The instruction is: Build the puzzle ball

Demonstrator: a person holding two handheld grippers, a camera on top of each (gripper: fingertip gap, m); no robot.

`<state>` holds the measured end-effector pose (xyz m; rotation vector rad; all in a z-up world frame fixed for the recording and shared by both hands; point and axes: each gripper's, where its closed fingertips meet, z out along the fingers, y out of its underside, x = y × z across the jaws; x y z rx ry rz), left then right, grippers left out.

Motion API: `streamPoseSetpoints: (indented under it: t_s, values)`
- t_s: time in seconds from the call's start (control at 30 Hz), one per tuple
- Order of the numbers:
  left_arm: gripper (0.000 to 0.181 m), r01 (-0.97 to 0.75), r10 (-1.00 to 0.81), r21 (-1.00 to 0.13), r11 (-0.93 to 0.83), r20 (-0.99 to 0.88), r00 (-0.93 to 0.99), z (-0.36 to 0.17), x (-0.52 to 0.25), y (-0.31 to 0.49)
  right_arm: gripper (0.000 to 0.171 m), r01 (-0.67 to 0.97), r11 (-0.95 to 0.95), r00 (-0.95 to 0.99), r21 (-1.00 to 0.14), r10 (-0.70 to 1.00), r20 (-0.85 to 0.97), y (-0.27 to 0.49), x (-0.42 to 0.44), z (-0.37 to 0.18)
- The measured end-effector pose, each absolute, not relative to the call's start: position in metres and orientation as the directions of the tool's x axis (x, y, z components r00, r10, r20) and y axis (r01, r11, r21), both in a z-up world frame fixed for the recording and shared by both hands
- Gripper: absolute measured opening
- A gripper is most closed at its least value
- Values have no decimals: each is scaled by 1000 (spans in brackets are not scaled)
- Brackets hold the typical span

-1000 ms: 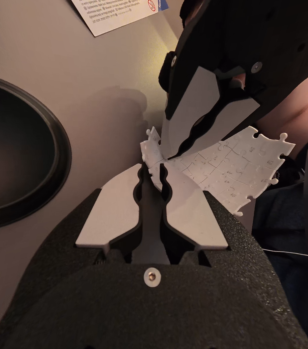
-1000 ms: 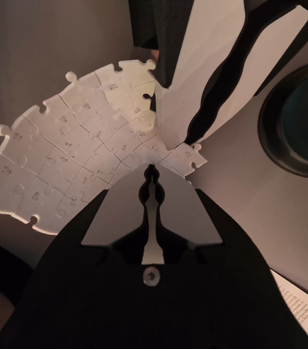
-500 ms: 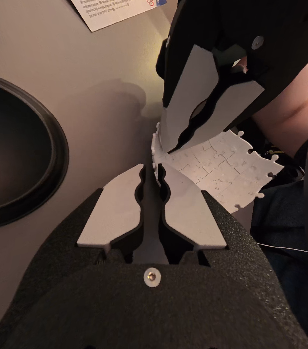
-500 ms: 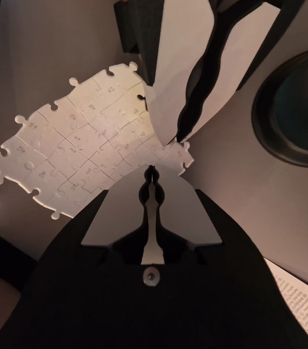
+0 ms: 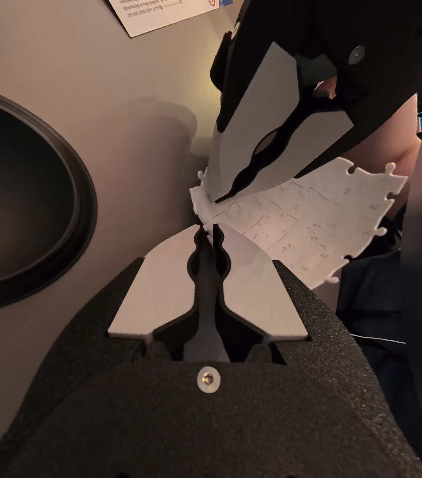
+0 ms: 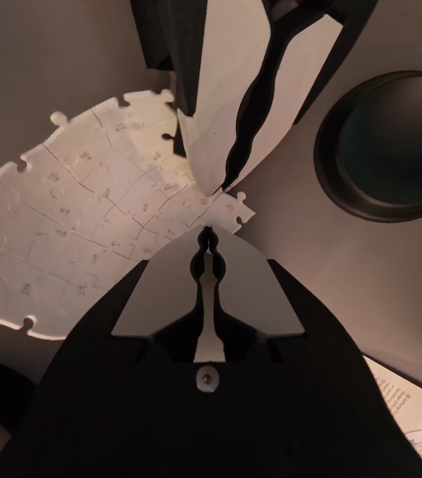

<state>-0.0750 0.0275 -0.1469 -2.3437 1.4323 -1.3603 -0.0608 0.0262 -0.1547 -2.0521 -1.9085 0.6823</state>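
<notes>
Left wrist view shows the curved white sheet of joined puzzle pieces (image 5: 308, 219) held above the grey table (image 5: 101, 77), its corner pinched at the left gripper (image 5: 206, 229) fingertips; the right gripper (image 5: 216, 201), fingers closed, nips the same corner from beyond. A black round dish (image 5: 80, 207) lies left of the fingers, a printed paper sheet (image 5: 158, 15) beyond

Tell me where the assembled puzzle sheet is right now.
The curved white puzzle sheet hangs above the grey table, pinched at one end by the right gripper and left gripper, with the black bowl beyond.
</notes>
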Motion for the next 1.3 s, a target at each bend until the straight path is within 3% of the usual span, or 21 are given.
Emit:
streamPoseSetpoints:
  t_s: [0.53,0.8,1.3]
  values:
    - [9,-672,-707,-454,-585,692,147,-144,-75,21,1,829,-95,-2,-551,985,-174,17,-49,-126]
    - [12,-667,-718,-479,-570,685,123,-140,-80,12,7,727,-247,75,-641,956,-283,19,-38,-108]
    - [17,-652,-742,-525,-546,665,86,-128,-85,6,7,780,-270,46,-564,924,-380,3,-43,-132]
